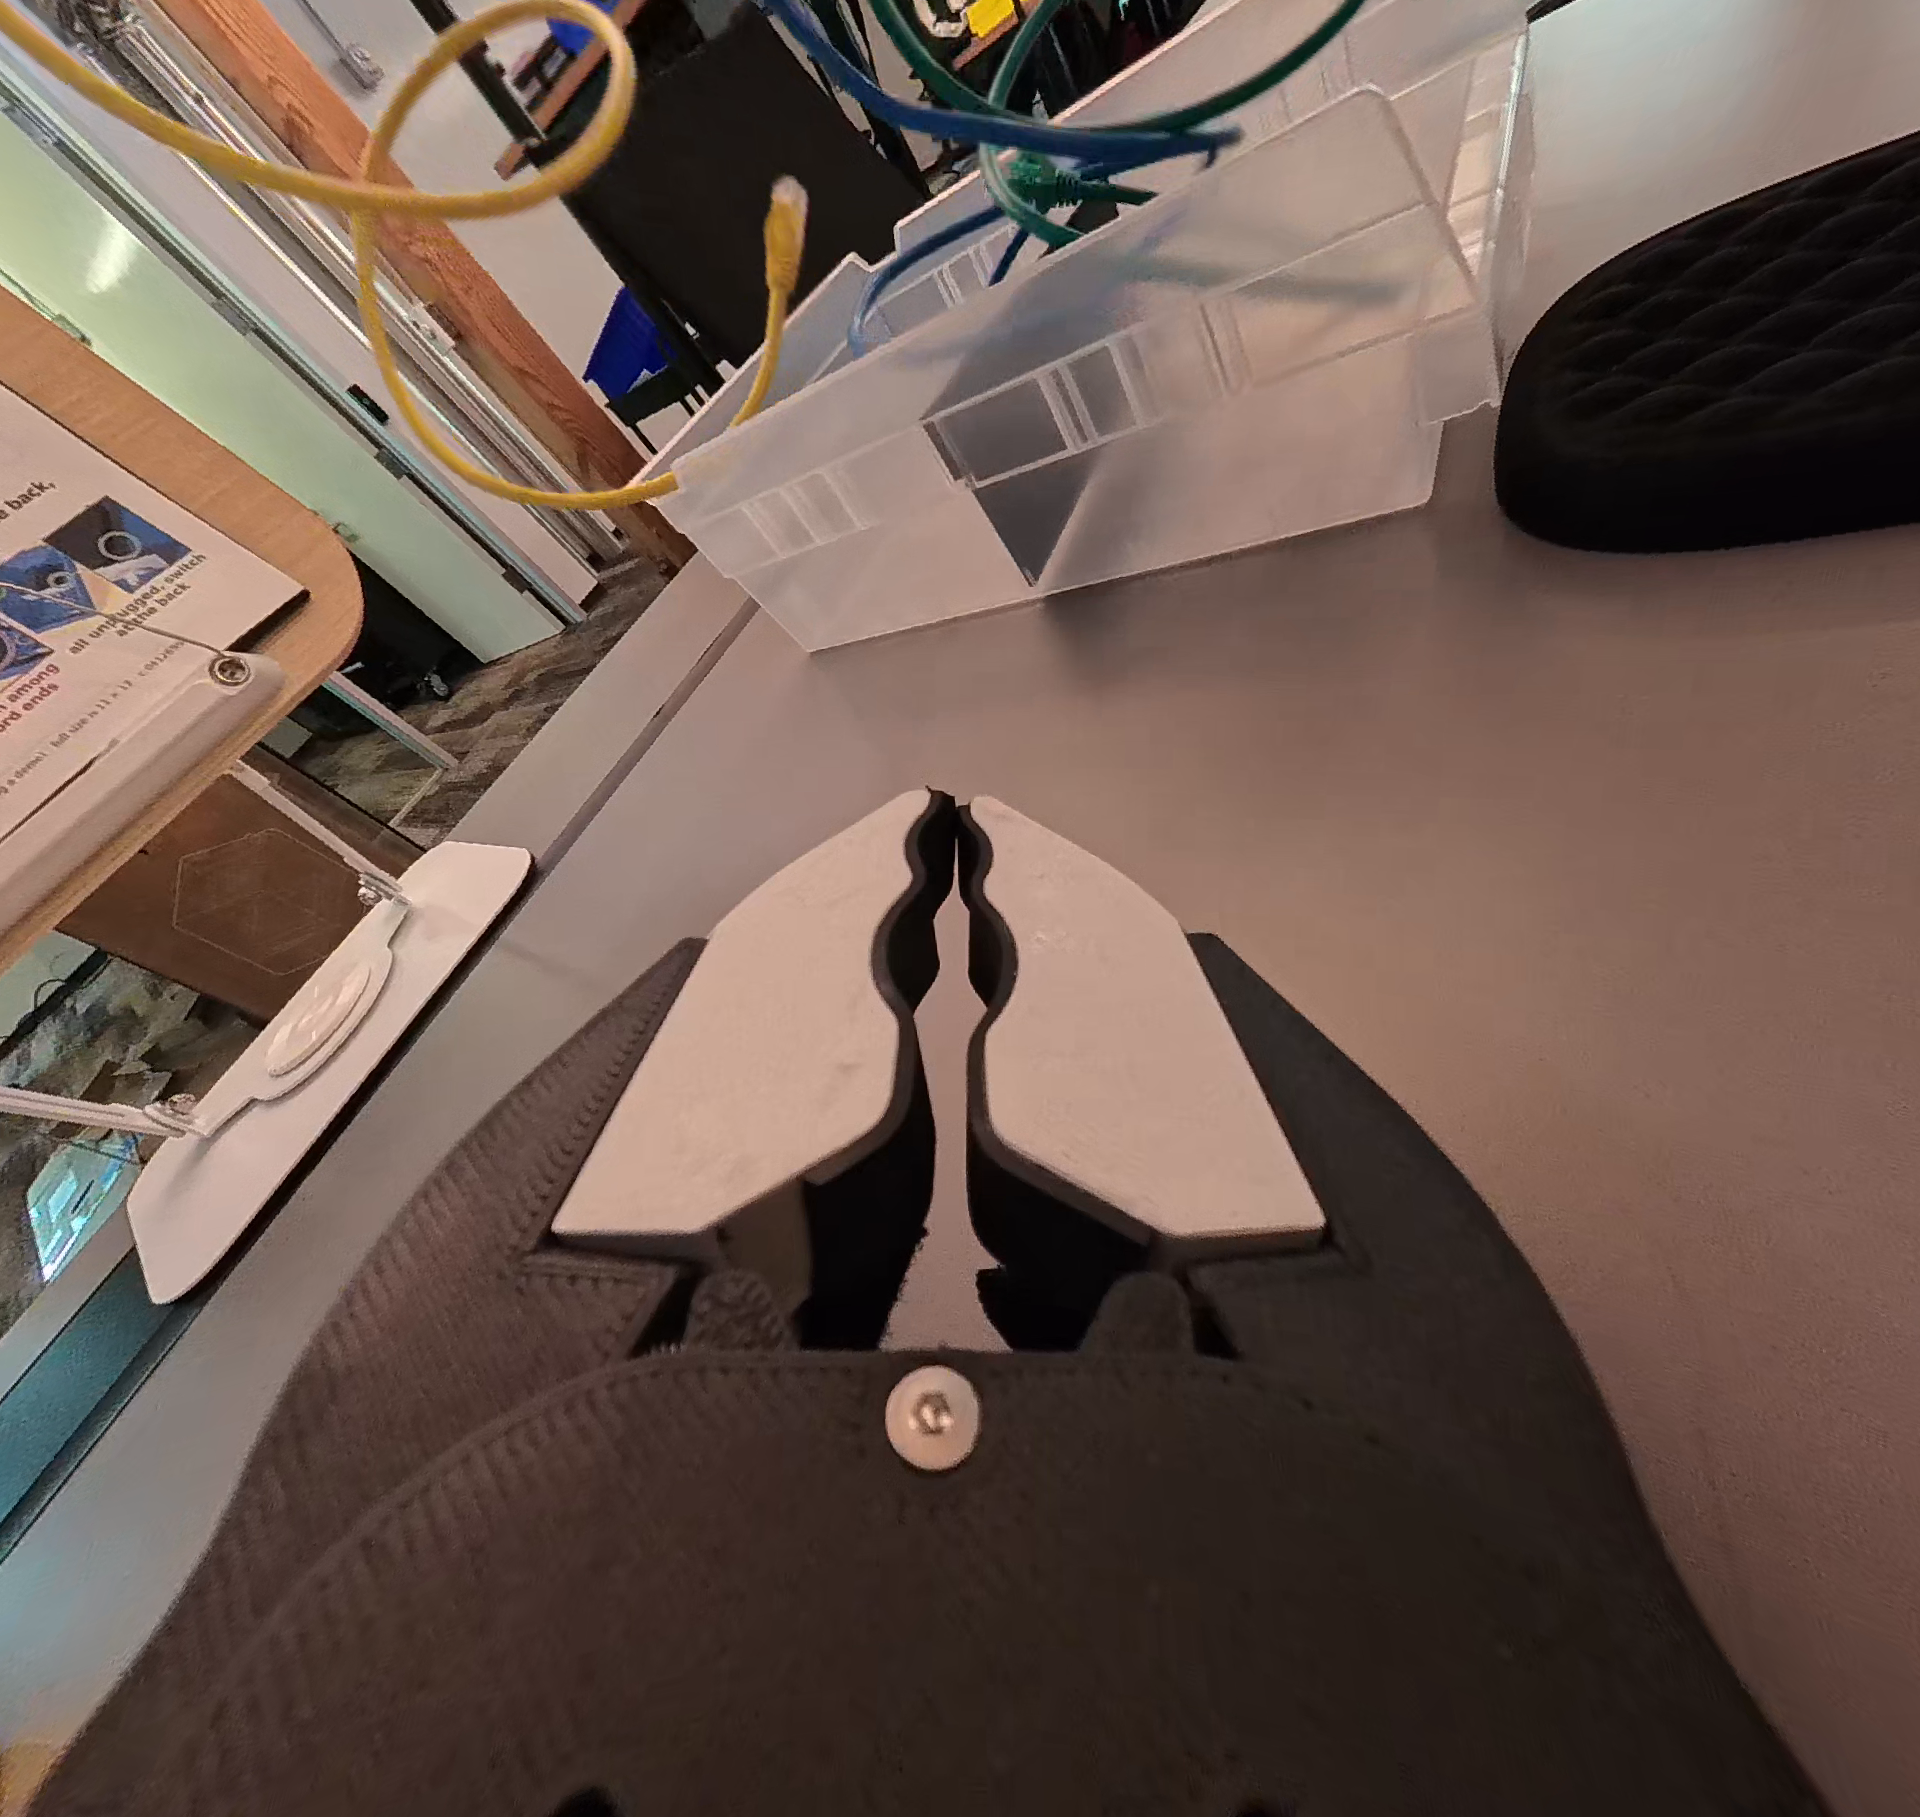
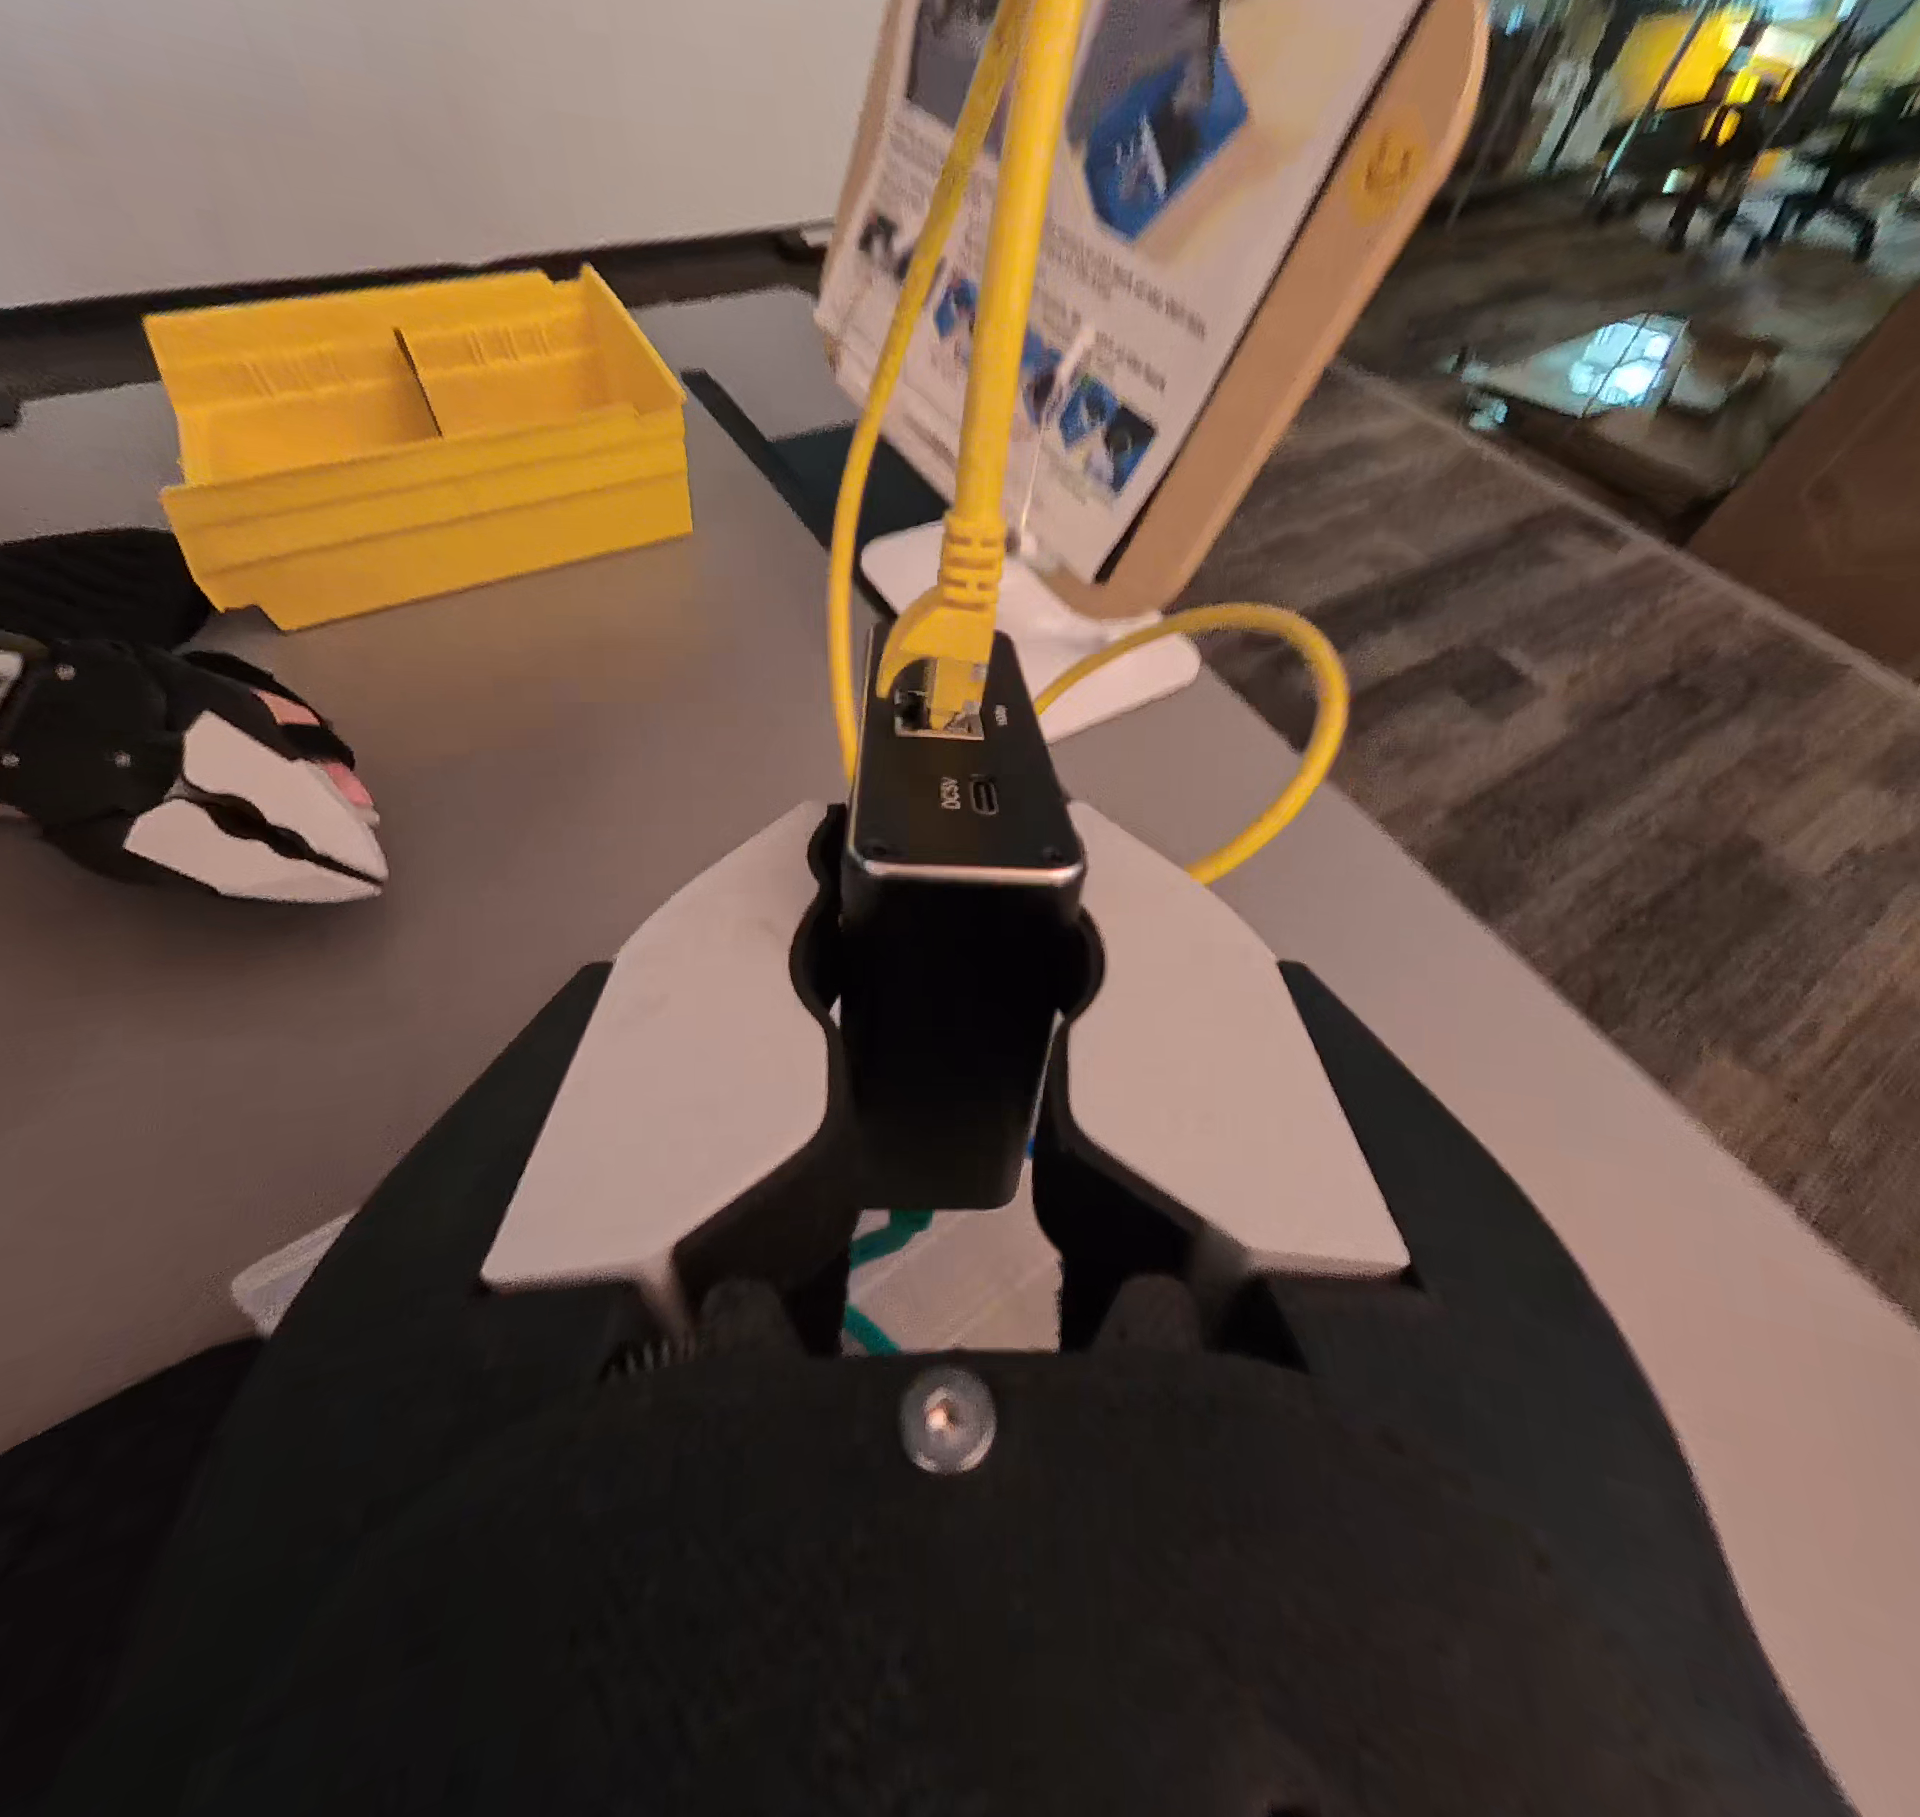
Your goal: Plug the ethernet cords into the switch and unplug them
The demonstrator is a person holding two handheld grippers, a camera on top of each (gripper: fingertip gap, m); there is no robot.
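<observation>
In the right wrist view my right gripper (image 2: 951,822) is shut on the black switch (image 2: 956,988) and holds it above the table. A yellow ethernet cord's plug (image 2: 961,614) sits in a port on the switch's end face. The cord loops off to the right. A green cord (image 2: 883,1248) shows below the switch. My left gripper (image 1: 954,811) is shut and empty, low over the grey table (image 1: 1351,936). It also shows in the right wrist view (image 2: 353,853). In the left wrist view a yellow cord's free plug (image 1: 784,229) hangs in the air. Blue (image 1: 935,105) and green (image 1: 1039,183) cords drop into a clear bin (image 1: 1195,479).
A yellow bin (image 2: 416,458) stands at the back left of the table. A sign board on a white stand (image 2: 1195,157) is at the table's right edge and also shows in the left wrist view (image 1: 125,624). A black padded mat (image 1: 1714,365) lies right of the clear bin. Across from one pair of fingers to the other is roughly 30 cm.
</observation>
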